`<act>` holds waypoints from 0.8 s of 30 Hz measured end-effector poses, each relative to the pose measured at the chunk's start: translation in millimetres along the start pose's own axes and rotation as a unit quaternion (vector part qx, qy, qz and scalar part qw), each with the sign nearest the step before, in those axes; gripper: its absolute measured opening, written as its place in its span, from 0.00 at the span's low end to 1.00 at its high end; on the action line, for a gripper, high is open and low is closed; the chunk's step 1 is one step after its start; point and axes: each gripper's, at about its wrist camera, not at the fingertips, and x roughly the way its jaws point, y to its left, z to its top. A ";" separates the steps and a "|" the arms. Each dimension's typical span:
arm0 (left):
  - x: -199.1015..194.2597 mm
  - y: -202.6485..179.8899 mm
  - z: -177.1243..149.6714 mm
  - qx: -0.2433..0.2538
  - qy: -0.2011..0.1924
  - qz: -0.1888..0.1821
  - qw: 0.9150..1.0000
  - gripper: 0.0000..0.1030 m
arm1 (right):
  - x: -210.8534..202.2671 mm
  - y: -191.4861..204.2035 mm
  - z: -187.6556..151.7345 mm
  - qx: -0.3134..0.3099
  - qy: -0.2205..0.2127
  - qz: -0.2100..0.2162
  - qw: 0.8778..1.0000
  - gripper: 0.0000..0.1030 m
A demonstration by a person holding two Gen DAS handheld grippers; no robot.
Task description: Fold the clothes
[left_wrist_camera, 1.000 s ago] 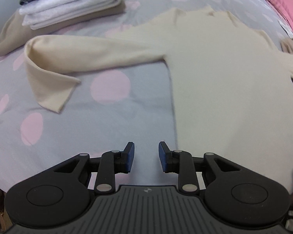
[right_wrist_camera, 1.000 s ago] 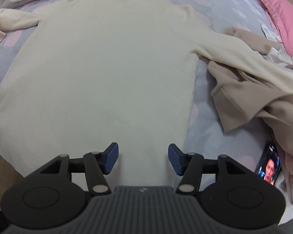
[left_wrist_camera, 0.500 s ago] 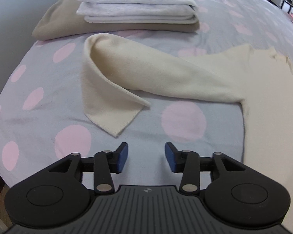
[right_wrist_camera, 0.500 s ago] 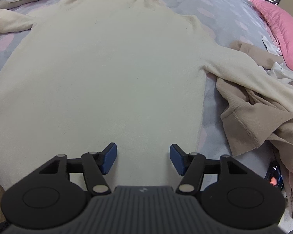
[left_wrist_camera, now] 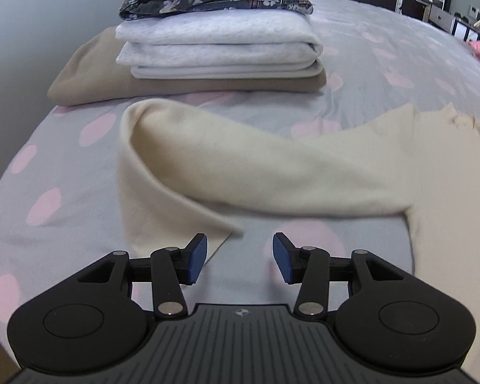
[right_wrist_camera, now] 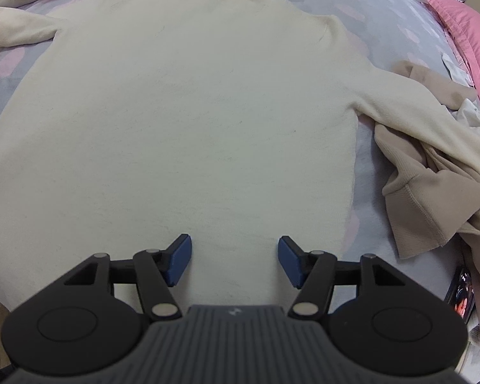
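Note:
A cream long-sleeved sweater (right_wrist_camera: 188, 121) lies flat on a grey bed sheet with pink dots. Its left sleeve (left_wrist_camera: 240, 172) is bent back on itself, the cuff end (left_wrist_camera: 176, 224) lying just ahead of my left gripper (left_wrist_camera: 239, 259). That gripper is open and empty, its left pad at the cuff's edge. My right gripper (right_wrist_camera: 234, 260) hovers open over the sweater's lower body, nothing between its blue pads. The right sleeve (right_wrist_camera: 409, 102) runs off to the right across other clothes.
A stack of folded clothes (left_wrist_camera: 217, 44) sits behind the left sleeve: beige at the bottom, white, then dark floral. A crumpled beige garment (right_wrist_camera: 432, 185) lies right of the sweater, with a phone (right_wrist_camera: 460, 297) at the bed's edge. A pink pillow (right_wrist_camera: 464, 28) lies far right.
My left gripper has swung left and forward from the sweater's side to the folded sleeve cuff and has opened wider. The right gripper has drifted slightly forward over the sweater body.

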 end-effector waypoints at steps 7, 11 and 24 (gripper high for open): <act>21.0 0.2 19.9 -0.042 -0.003 0.027 0.999 0.36 | 2.0 -1.4 1.4 0.003 -0.005 0.004 1.000 0.61; 18.0 6.1 27.8 -0.059 -0.006 0.030 0.998 0.23 | 1.9 -2.1 3.4 -0.001 -0.017 -0.002 1.000 0.60; -43.7 45.1 41.2 -0.096 -0.019 -0.005 0.995 0.01 | -5.8 -13.8 4.5 0.020 -0.030 -0.032 0.999 0.78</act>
